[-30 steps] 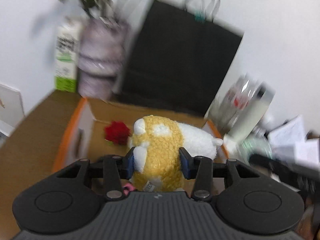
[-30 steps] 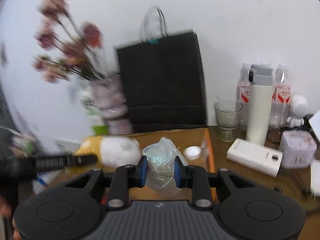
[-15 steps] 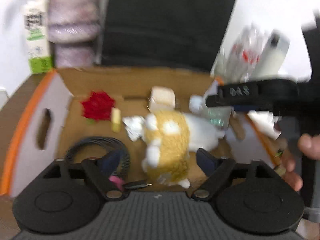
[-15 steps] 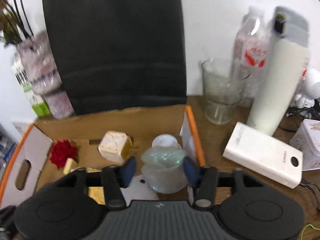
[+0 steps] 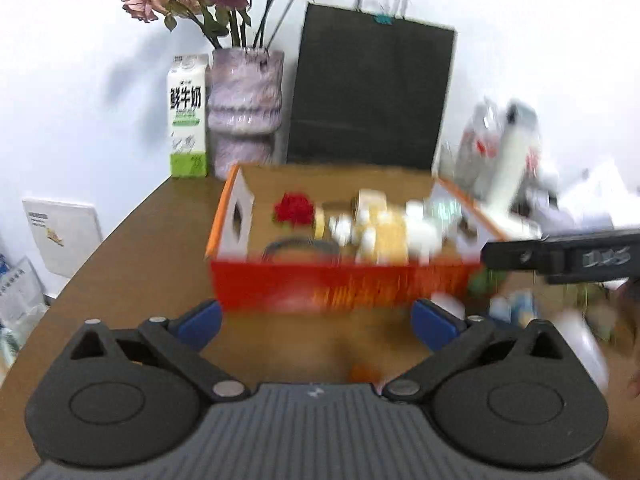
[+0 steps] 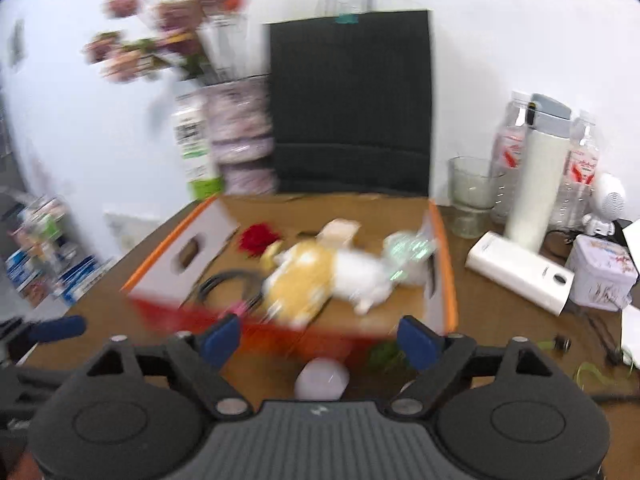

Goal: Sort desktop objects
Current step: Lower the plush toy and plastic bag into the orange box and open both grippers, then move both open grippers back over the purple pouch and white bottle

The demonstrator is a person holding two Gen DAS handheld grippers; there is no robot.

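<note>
Both the left gripper point(image 5: 316, 318) and the right gripper point(image 6: 320, 340) have just opened wide and hold nothing, leaving the plush toy point(image 6: 320, 276) and crinkly clear bag point(image 6: 408, 250) lying in the cardboard box point(image 6: 448, 276), so two items look sorted.

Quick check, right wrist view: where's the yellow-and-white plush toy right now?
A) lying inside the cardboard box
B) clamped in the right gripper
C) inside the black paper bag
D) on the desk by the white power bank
A: the plush toy lies on the floor of the cardboard box, beside the red flower; the right gripper hangs in front of the box with its jaws apart and nothing between them.
</note>
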